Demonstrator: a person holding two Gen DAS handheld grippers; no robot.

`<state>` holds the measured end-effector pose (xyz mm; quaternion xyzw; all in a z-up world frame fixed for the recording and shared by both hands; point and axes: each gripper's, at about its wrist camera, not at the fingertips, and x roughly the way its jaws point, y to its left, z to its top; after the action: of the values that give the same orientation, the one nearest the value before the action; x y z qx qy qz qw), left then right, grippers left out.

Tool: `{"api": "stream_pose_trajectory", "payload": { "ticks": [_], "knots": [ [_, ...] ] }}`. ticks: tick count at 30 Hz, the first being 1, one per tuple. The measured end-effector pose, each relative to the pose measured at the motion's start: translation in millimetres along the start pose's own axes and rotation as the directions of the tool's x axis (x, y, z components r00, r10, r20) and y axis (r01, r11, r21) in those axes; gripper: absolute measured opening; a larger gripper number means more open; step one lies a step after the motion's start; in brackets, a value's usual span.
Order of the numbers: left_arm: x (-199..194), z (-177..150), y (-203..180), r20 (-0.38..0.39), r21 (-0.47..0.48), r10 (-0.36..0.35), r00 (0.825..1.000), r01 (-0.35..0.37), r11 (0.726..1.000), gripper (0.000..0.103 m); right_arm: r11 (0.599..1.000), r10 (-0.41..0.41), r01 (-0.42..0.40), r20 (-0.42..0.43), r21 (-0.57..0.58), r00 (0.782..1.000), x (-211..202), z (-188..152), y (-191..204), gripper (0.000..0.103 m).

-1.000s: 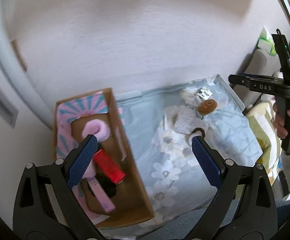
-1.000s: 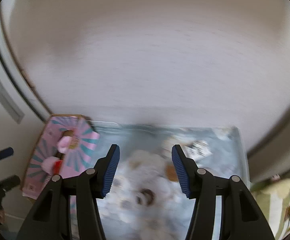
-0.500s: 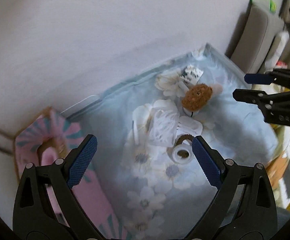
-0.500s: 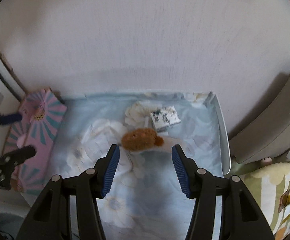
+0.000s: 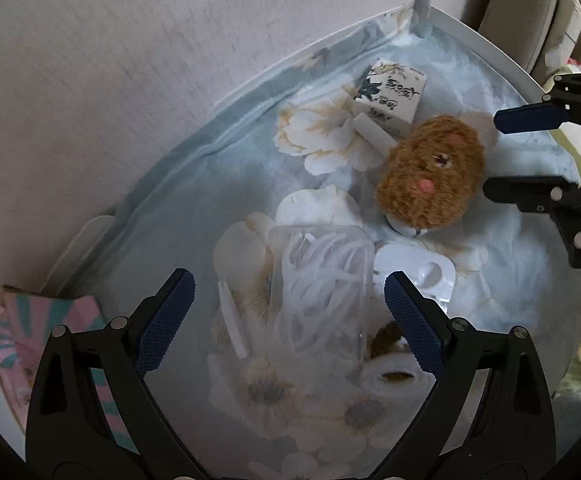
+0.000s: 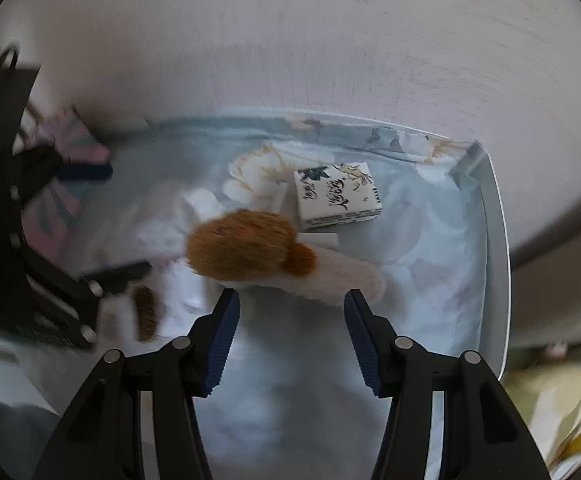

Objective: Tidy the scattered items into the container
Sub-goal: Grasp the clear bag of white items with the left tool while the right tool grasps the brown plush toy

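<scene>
Hovering over the flower-print cloth [image 5: 194,200], both tools gape empty.
Left tool [image 5: 286,320] straddles a clear cable box [image 5: 322,292]; right tool [image 6: 290,336] sits near the brown plush [image 6: 242,244].

Left gripper [image 5: 286,312] and right gripper [image 6: 292,336] both hang low with jaws spread wide, holding nothing

pale wall [image 5: 130,60], floral cloth [image 5: 218,184], patterned cushion [image 6: 562,408]
</scene>
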<state>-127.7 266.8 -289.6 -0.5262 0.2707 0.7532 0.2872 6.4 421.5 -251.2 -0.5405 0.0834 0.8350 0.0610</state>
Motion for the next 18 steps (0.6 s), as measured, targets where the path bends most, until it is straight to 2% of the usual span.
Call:
{"api": "stream_pose_trajectory", "payload": {
  "ticks": [3, 7, 14, 15, 18],
  "knots": [
    [8, 3, 6, -0.014, -0.026, -0.041, 0.999, 0.04, 0.999, 0.096, 0.994, -0.013, 0.011, -0.018, -0.107, 1.0, 12, 1, 0, 0.05],
    [18, 7, 6, -0.039, -0.024, -0.053, 0.998, 0.052, 0.998, 0.096, 0.972, -0.03, 0.026, -0.012, -0.235, 0.999, 25, 8, 2, 0.05],
    [24, 10, 11, -0.033, -0.042, -0.103, 0.994, 0.101, 0.994, 0.095, 0.951, -0.025, 0.014, -0.033, -0.31, 0.999, 44, 18, 3, 0.05],
    [24, 10, 12, -0.029, -0.042, -0.109, 0.994, 0.108, 0.993, 0.093, 0.95, -0.01, -0.002, -0.038, -0.312, 0.999, 45, 19, 2, 0.05],
    [20, 10, 12, -0.017, -0.039, -0.15, 0.989, 0.149, 0.988, 0.075, 0.95, 0.023, -0.035, -0.043, -0.309, 0.999, 44, 21, -1, 0.05]
  ]
}}
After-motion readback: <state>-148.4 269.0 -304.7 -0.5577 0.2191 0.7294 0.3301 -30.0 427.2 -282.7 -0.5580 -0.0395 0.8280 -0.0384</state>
